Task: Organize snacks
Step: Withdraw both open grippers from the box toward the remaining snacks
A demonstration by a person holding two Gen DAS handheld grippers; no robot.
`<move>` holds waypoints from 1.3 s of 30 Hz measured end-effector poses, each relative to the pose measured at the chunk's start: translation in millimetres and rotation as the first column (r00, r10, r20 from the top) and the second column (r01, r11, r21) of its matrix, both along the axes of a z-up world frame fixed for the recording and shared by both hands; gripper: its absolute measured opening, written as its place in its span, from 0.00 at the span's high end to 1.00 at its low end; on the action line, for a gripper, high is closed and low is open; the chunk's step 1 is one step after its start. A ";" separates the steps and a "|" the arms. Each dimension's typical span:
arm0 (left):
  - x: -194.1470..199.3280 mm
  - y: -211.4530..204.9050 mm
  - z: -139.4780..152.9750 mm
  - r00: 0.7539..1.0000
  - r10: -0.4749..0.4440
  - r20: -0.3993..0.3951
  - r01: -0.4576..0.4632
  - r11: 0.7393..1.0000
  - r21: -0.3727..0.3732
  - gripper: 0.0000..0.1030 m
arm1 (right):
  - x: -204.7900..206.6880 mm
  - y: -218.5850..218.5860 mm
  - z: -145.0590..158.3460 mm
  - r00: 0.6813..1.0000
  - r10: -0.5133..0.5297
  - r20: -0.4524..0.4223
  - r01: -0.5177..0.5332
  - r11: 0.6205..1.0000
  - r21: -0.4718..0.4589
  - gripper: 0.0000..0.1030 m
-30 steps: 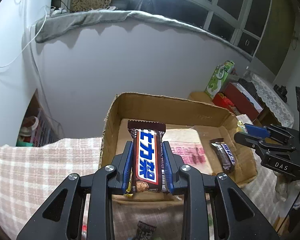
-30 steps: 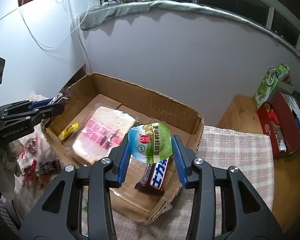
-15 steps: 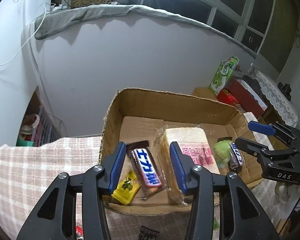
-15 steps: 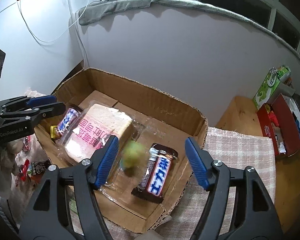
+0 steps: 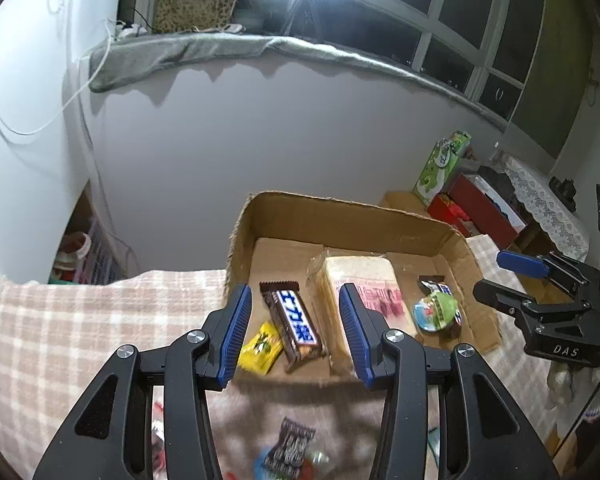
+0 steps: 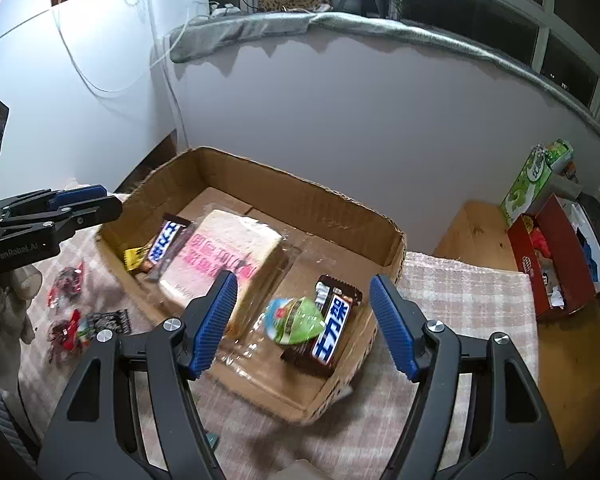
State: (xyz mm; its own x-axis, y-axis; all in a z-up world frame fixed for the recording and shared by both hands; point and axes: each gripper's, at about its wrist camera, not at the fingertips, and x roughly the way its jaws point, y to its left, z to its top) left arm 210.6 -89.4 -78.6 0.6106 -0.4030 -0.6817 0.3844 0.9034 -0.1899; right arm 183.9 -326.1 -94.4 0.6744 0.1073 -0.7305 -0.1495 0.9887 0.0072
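I am tilting both grippers, left gripper point(image 5: 294, 330) and right gripper point(image 6: 303, 322), down over the cardboard box point(image 6: 300, 200), jaws released and empty; a brown snack bar point(image 5: 294, 326) is lying inside.

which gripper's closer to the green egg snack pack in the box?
Right. The right gripper hangs open just above the green snack pack, which lies framed between its fingers. The left gripper hangs open over the box's other end, above the chocolate bar.

Cardboard box point(image 5: 340, 216) sits on the cloth-covered table point(image 5: 80, 320), ahead of both claws. Ahead of the left claw point(image 5: 296, 332), in the box: candy point(image 5: 260, 346), chocolate bar point(image 5: 294, 326), bread pack point(image 5: 360, 280) to its right. Ahead of the right claw point(image 6: 304, 320): round packet point(image 6: 294, 320) resting against a second bar point(image 6: 332, 336). Loose wrappers point(image 6: 66, 320) lie outside the box, left.
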 end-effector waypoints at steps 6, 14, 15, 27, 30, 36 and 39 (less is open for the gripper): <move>-26.1 24.7 10.3 0.999 0.026 0.023 -0.025 0.999 -0.025 0.57 | -28.8 7.3 9.8 1.000 0.022 0.018 -0.021 1.000 -0.004 0.31; -60.5 64.6 6.7 0.997 0.073 0.021 -0.072 0.996 -0.049 0.57 | -64.6 16.1 6.2 0.999 0.045 0.015 -0.045 0.999 0.006 0.31; -64.4 69.4 4.6 0.997 0.080 0.015 -0.079 0.995 -0.056 0.57 | -69.1 17.3 3.9 0.999 0.048 0.010 -0.049 0.999 0.009 0.31; -93.4 84.2 -41.6 0.994 0.079 -0.079 -0.082 0.996 -0.034 0.57 | -99.7 33.3 -36.8 0.993 0.078 -0.085 -0.074 0.996 0.046 0.31; -93.1 83.2 -49.0 0.993 0.066 -0.098 -0.070 0.997 -0.036 0.57 | -100.7 38.2 -51.6 0.989 0.080 -0.124 -0.074 0.996 0.053 0.31; -88.8 74.3 -60.2 0.993 0.035 -0.115 -0.036 0.999 -0.011 0.57 | -101.1 41.5 -71.3 0.981 0.077 -0.175 -0.066 0.996 0.067 0.31; -86.2 71.8 -66.3 0.992 0.026 -0.123 -0.026 1.000 0.005 0.56 | -101.9 43.3 -76.2 0.979 0.080 -0.186 -0.069 0.996 0.064 0.32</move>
